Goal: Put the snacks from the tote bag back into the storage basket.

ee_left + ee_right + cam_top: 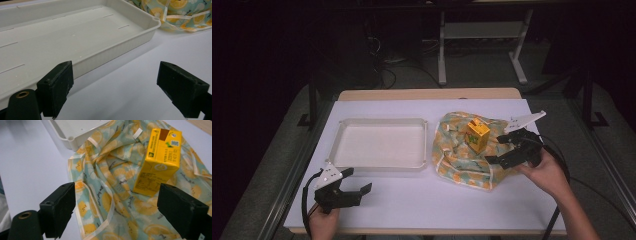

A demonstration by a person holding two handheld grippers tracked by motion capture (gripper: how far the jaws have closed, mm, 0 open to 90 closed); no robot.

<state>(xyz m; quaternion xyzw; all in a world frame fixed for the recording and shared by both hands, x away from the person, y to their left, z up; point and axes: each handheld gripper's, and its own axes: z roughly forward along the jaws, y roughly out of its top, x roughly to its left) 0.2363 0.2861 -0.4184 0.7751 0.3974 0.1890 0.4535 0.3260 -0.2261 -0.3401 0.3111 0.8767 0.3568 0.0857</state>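
A yellow drink carton (477,134) (158,160) stands on a crumpled cloth printed with lemon slices (464,150) (110,192) at the table's right. My right gripper (505,149) (117,215) is open, just right of the carton, low over the cloth and pointing left at it. An empty white tray (381,145) (75,40) lies left of the cloth. My left gripper (357,186) (115,92) is open near the front left corner of the table, just in front of the tray, nothing between its fingers.
The table (422,200) is covered with a white sheet, with bare room in front of the tray and cloth. A corner of the cloth (175,15) touches the tray's right end. Beyond the far edge stand dark floor, cables and a metal frame (482,45).
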